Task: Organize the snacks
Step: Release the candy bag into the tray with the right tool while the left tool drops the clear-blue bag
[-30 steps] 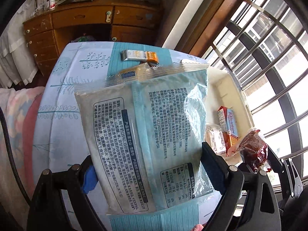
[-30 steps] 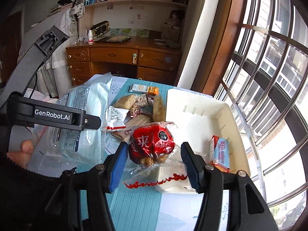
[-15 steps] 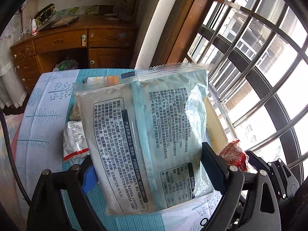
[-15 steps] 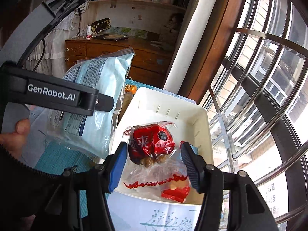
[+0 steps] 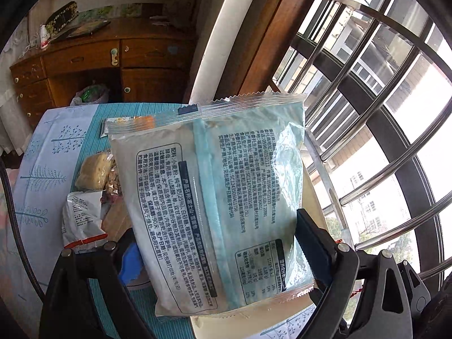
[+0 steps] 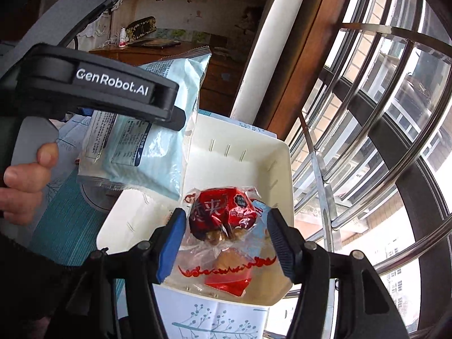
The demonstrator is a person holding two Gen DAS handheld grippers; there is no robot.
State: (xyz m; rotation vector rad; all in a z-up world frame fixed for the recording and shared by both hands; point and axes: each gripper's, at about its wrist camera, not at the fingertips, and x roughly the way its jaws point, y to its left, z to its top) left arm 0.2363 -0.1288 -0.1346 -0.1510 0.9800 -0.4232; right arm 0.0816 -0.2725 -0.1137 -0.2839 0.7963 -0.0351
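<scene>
Right hand-held gripper (image 6: 226,240) around red snack bag (image 6: 223,214) over bin (image 6: 282,169)

the big snack bag (image 5: 214,197) is pale blue and grey-white with dark printed text and a clear, zigzag-cut seal. the small bag (image 6: 223,214) is red with white characters, its lower half clear with a red scalloped line. the basket (image 6: 245,141) is cream white. the tablecloth (image 5: 48,152) is light blue with teal stripes and printed teal trees. the gripper pads (image 6: 169,248) are blue on black fingers.
</scene>
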